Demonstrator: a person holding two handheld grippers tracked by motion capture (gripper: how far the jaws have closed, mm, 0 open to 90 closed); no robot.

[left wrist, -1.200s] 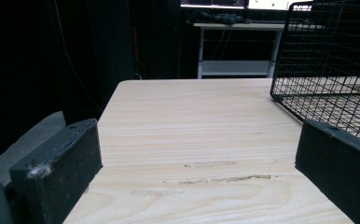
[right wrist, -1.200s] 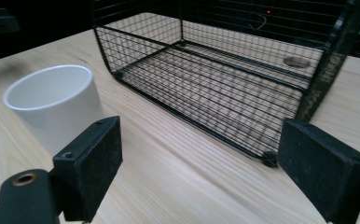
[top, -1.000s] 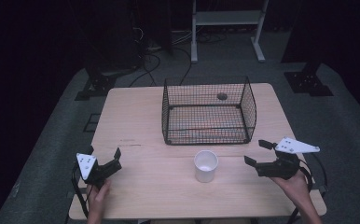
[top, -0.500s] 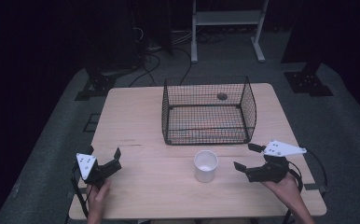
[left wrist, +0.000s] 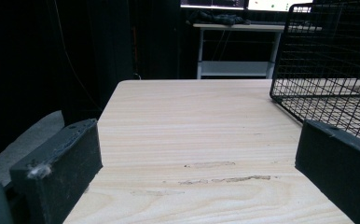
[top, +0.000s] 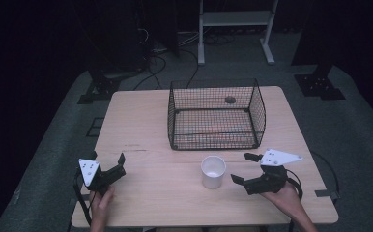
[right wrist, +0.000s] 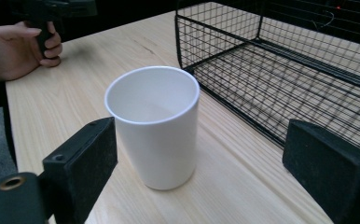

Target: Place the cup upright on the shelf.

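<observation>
High view: right gripper [top: 242, 169] jaws spread wide, level with the cup [top: 213, 171], aimed at it, likely lining up a side grasp. Cup stands upright on the table [top: 141, 121], just in front of the basket [top: 216, 113], apart from it. Left gripper [top: 108, 163] rests low near the table's left front, jaws also apart, holding nothing. Cup is smooth white, tapered, empty. Basket is black wire mesh. Table is pale wood grain, slightly scuffed.
</observation>
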